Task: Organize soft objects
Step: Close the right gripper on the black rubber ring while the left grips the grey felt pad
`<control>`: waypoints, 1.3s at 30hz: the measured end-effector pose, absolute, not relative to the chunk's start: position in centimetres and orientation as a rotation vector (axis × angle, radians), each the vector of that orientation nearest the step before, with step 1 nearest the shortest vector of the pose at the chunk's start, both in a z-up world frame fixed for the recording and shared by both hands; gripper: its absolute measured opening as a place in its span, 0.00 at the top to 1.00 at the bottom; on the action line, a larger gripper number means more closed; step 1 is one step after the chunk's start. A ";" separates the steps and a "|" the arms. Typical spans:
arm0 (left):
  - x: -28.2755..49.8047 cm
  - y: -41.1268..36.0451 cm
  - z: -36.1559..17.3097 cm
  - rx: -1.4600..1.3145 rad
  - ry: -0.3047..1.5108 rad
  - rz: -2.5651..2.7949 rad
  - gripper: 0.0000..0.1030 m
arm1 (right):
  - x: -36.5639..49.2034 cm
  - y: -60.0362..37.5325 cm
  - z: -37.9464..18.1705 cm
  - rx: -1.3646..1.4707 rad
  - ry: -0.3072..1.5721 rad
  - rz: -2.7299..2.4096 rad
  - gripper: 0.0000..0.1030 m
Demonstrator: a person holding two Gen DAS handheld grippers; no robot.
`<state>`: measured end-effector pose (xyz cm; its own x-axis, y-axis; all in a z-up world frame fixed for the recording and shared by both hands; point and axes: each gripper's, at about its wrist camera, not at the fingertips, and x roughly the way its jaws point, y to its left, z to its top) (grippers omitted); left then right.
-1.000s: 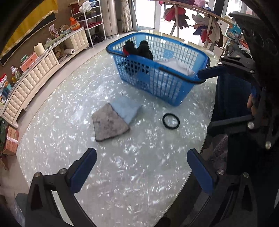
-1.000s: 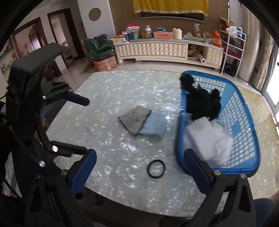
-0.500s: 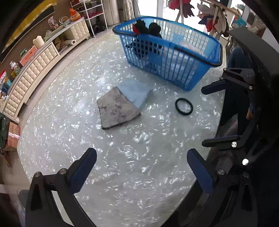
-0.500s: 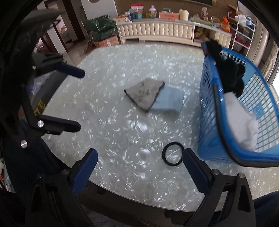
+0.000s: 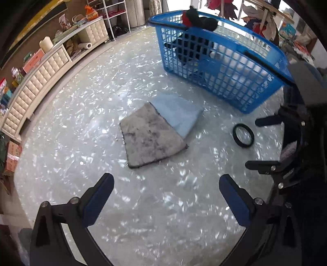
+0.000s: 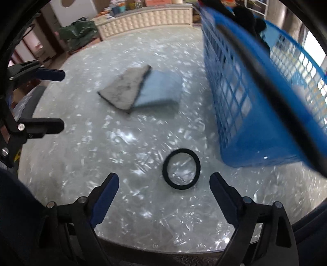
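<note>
A grey cloth (image 5: 150,134) lies on the shiny table, partly over a light blue cloth (image 5: 179,114); both also show in the right wrist view, grey (image 6: 124,88) and blue (image 6: 161,91). A black hair band (image 6: 180,168) lies just ahead of my open, empty right gripper (image 6: 164,185); it also shows in the left wrist view (image 5: 243,135). A blue basket (image 5: 220,67) holds a black item (image 5: 199,18) and a white cloth (image 5: 235,59). My left gripper (image 5: 166,184) is open and empty, short of the grey cloth.
The basket wall (image 6: 245,98) stands close on the right of my right gripper. The table's near edge (image 6: 163,248) runs under that gripper. A white cabinet (image 5: 40,75) and shelves stand beyond the table.
Both grippers have moved lower and forward toward the table. The right one has closed in on the hair band, the left one on the grey cloth. Both stay open.
</note>
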<state>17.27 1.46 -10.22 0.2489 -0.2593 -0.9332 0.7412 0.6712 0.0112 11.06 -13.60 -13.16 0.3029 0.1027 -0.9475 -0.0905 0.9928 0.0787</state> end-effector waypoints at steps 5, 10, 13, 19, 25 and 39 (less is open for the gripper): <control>19.0 1.2 -11.7 0.485 1.139 -0.716 0.00 | 11.5 -14.5 -13.8 0.010 1.239 0.073 0.18; 20.9 1.1 -12.8 0.472 1.148 -0.690 0.00 | 11.5 -14.8 -13.8 -0.022 1.214 0.041 0.19; 22.2 1.1 -13.4 0.463 1.152 -0.675 0.00 | 11.0 -14.7 -13.8 -0.038 1.210 0.028 0.28; 23.7 1.1 -14.1 0.448 1.156 -0.682 0.00 | 9.2 -15.0 -13.3 0.022 1.205 0.046 0.30; 26.0 1.3 -15.2 0.421 1.164 -0.686 0.04 | 9.2 -15.7 -14.1 0.038 1.205 -0.013 0.31; 26.0 -0.2 -17.2 0.438 1.181 -0.776 0.62 | 10.0 -11.3 -15.4 -0.070 1.155 0.010 0.48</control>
<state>26.03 -0.19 -17.17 0.1713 -0.3078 -0.9359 0.7371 0.6704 -0.0855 9.99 -11.27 -15.36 0.4039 -0.0279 -0.9144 -0.0443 0.9978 -0.0500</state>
